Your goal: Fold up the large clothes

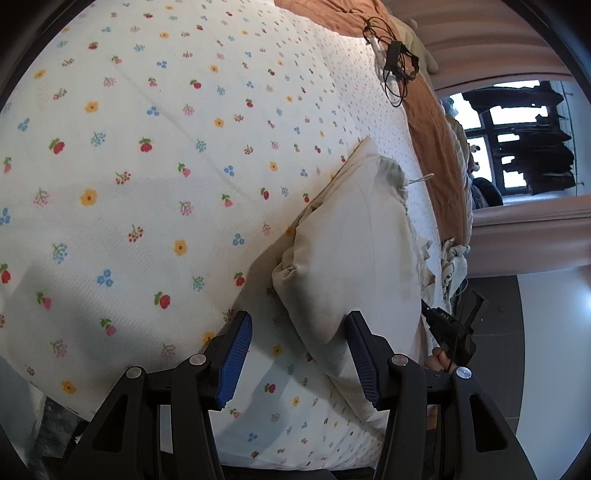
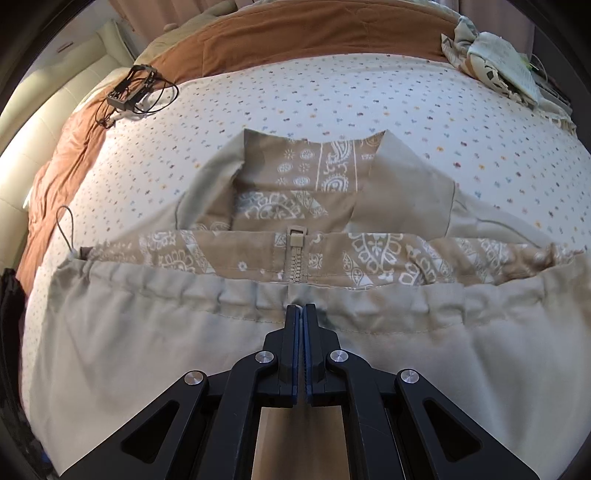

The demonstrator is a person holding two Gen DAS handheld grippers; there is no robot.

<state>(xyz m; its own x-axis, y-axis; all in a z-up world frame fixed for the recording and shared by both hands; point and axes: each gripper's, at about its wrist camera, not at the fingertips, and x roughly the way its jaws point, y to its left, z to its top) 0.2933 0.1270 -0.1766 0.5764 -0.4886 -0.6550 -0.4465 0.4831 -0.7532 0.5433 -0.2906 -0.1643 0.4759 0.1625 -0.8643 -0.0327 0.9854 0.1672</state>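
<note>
A beige jacket (image 2: 147, 325) with a paisley lining and a zipper (image 2: 293, 258) lies partly folded on the flowered bed sheet (image 2: 369, 96). My right gripper (image 2: 301, 308) is shut on the jacket's gathered hem at the middle, just below the zipper. In the left wrist view the jacket (image 1: 351, 251) shows as a folded cream bundle at the bed's right side. My left gripper (image 1: 299, 325) is open, its blue pads either side of the bundle's near corner, holding nothing. The other gripper (image 1: 454, 328) shows beyond the bundle.
A black cable bundle with a small device (image 2: 133, 92) lies at the far left of the bed on a brown blanket (image 2: 295, 33). Patterned cloth (image 2: 491, 59) is piled at the far right corner. A window (image 1: 517, 140) is beyond the bed.
</note>
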